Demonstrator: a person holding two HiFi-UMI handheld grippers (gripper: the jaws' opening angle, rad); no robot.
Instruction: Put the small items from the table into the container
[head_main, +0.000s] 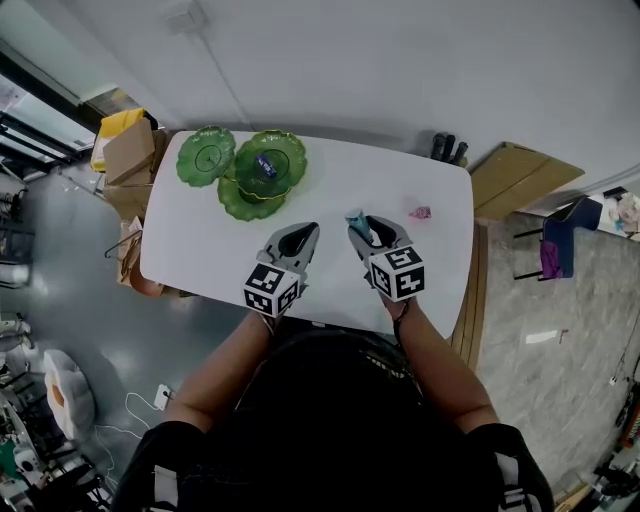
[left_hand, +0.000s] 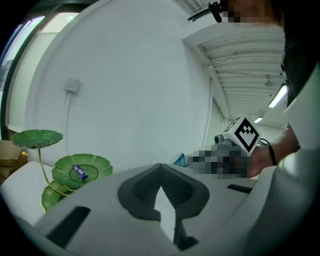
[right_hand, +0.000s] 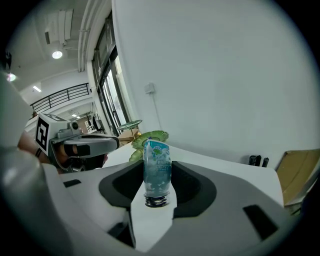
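Landmark: green leaf-shaped tiered dish stand (head_main: 296, 160), three dishes on thin gold stems, standing on a white table (head_main: 200, 250). Item in the stand: one small blue-wrapped piece (head_main: 266, 165), lying in the dish on the stand's right-hand tier; the other two dishes show nothing in them. Left gripper (left_hand: 160, 172): on the person's side of the stand and near it, above the tabletop, jaws brought together at the tips with nothing between them. Right gripper (right_hand: 159, 186): farther right of the stand than the left gripper, just beside that gripper, jaws closed on a small blue-green packet (right_hand: 157, 167), which stands upright between the dark pads with its ribbed dark end toward the camera. Small pink item (head_main: 420, 212): on the tabletop well to the right of the stand, beyond the right gripper, touching neither tool. Cardboard box (head_main: 127, 150): off the table, just left of the stand. Flat cardboard sheet (head_main: 520, 175): far right of the stand, past the table's edge.
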